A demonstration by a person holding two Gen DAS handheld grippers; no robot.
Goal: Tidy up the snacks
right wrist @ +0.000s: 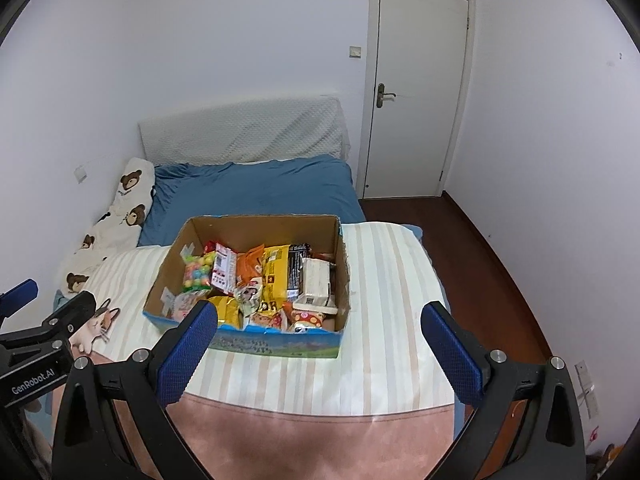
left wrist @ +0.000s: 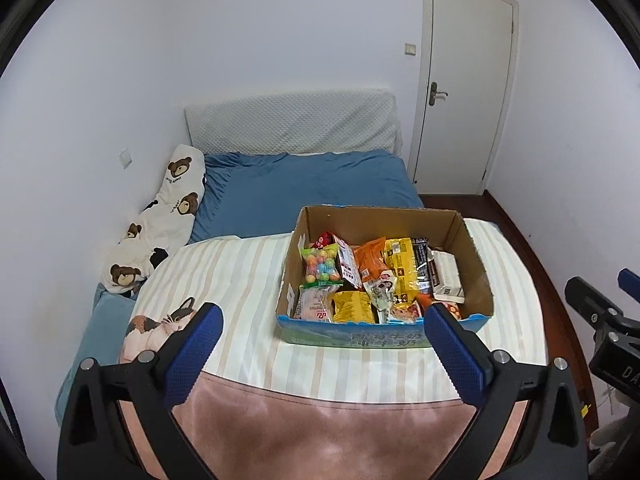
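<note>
one snack box on the bed, both jaws wide

one bed (left wrist: 304,184) fills the room's middle, its blue sheet at the far end and one striped cream blanket (left wrist: 240,280) with a pink hem laid over the near end. one open cardboard box (left wrist: 472,248) sits on that blanket, and everything else is placed from it.

inside the box lie the snacks (left wrist: 372,280), a packed heap of more than a dozen packets whose exact count i cannot tell: one clear bag of coloured balls (left wrist: 320,266) at the box's left wall, one orange packet (left wrist: 370,258) near the middle, one tall yellow packet (left wrist: 400,268) just right of it, one white carton (left wrist: 448,276) by the right wall.

left of the box one bear-print pillow (left wrist: 160,224) leans along the wall; behind it stands one pale padded headboard (left wrist: 292,120). beyond the box to the right is one closed white door (left wrist: 464,92), with dark wood floor (right wrist: 480,248) on that side.

the left gripper (left wrist: 324,332) hangs in front of the box, tilted down at it, jaws spread wide and holding nothing. the right gripper (right wrist: 320,328) sits just beside it in the same downward tilt, its jaws wide apart too and empty, framing the box's near edge. neither touches the box.
</note>
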